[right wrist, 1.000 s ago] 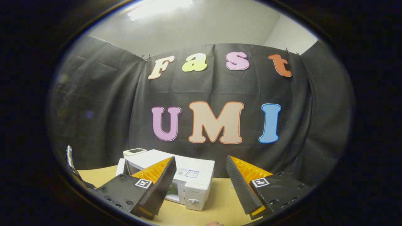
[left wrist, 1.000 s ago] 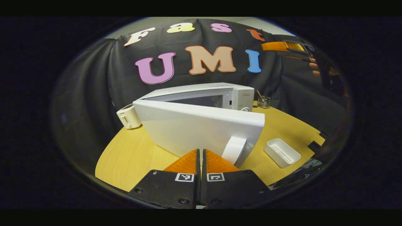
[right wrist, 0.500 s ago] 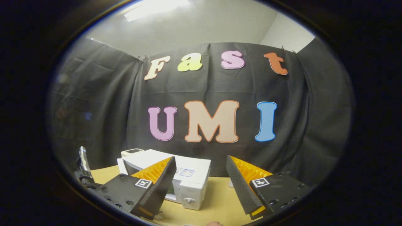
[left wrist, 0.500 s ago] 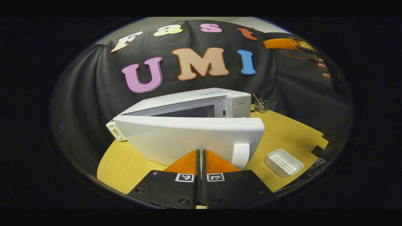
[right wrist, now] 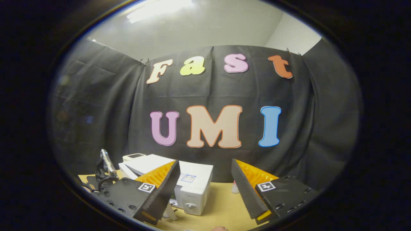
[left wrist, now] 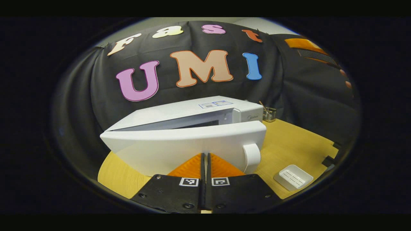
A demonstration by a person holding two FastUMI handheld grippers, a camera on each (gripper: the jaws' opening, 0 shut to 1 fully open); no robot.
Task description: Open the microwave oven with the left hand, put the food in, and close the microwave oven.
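The white microwave (left wrist: 179,112) stands on the round wooden table (left wrist: 295,144). Its door (left wrist: 173,146) stands ajar by a narrow wedge, hinged at the left, with a dark strip of interior behind it. A white handle (left wrist: 252,154) sits at the door's right end. My left gripper (left wrist: 205,154) is shut with nothing between its fingers, and its tips meet the door's front face just left of the handle. My right gripper (right wrist: 205,165) hangs open and empty, high above the table, with the microwave (right wrist: 192,181) below it. That gripper (left wrist: 308,48) appears at the upper right in the left gripper view.
A small white tray (left wrist: 293,177) lies on the table at the right front. A glass jar with sticks (left wrist: 269,114) stands right of the microwave. A white toaster (right wrist: 134,157) peeks out behind the microwave's left side.
The door has swung toward the microwave body and the gap has narrowed a lot. My shut left gripper moved forward with it. The right gripper stayed high and open.
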